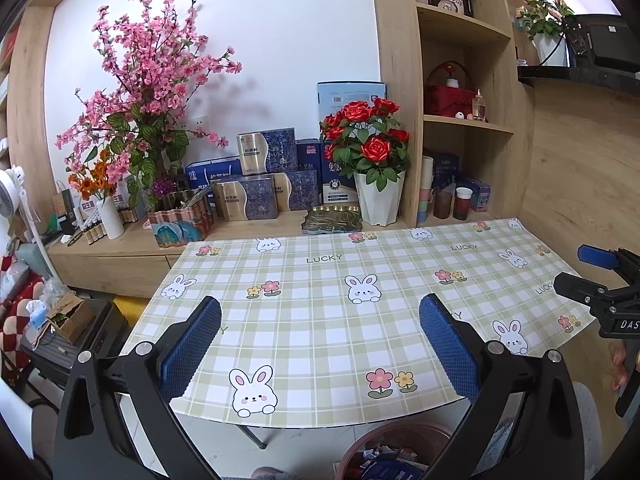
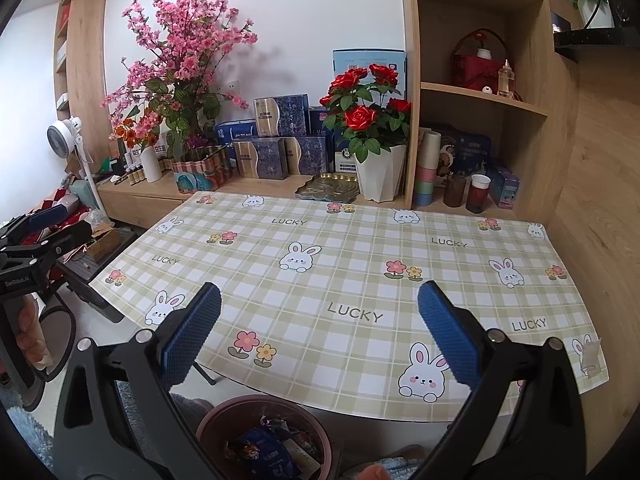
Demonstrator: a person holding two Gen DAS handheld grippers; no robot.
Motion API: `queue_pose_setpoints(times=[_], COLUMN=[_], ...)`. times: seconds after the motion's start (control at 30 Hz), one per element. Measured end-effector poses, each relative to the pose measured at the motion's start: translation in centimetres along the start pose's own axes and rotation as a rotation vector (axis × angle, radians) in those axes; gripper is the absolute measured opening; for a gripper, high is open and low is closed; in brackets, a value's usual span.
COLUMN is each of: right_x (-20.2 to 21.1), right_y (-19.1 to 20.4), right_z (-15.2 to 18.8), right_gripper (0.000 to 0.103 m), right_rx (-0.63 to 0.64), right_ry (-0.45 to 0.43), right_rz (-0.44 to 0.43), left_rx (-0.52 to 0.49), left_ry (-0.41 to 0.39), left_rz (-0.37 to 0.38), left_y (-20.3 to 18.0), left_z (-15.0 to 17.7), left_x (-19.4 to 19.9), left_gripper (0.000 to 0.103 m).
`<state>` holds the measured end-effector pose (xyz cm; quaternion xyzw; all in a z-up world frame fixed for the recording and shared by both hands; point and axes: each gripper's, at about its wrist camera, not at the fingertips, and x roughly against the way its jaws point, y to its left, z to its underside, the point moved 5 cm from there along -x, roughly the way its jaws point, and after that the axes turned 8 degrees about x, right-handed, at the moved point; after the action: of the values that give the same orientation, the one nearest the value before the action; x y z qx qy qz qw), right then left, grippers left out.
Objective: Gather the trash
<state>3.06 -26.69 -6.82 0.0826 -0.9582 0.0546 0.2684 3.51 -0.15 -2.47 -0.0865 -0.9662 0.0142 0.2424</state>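
Trash [image 2: 272,444] lies in the bin [image 2: 212,420], below and behind both grippers' fingers, under the table [image 2: 340,280] edge. Left gripper [image 1: 320,344] and right gripper [image 2: 320,340] are wide open, holding nothing. No trash shows ahead of either; the bin is nearer the right gripper.

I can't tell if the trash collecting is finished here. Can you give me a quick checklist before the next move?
1. Left gripper open, holding nothing: ok.
2. Right gripper open, holding nothing: ok.
3. Tablecloth free of loose trash: ok, though a small scrap-like mark sits at its near right edge, cannot tell.
4. Trash bin below the table edge, wrappers inside: ok.
5. Floor around the bin: cannot tell.
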Motion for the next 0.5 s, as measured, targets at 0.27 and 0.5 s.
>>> queue_pose_setpoints(times=[0.27,0.5], right_x=[-0.04,-0.11], right_y=[-0.12,-0.22], right_z=[0.05,0.18], right_gripper=[0.097,0.097], right_rx=[0.002,0.001], right_ry=[0.002,0.006], right_rz=[0.001,0.000], left_rx=[0.008,-0.002], left_ry=[0.009,0.022], left_rz=[0.000,-0.004], left_y=[0.02,0.12], left_z=[-0.05,0.12], left_x=[-0.12,-0.39], left_gripper=[0.097,0.097])
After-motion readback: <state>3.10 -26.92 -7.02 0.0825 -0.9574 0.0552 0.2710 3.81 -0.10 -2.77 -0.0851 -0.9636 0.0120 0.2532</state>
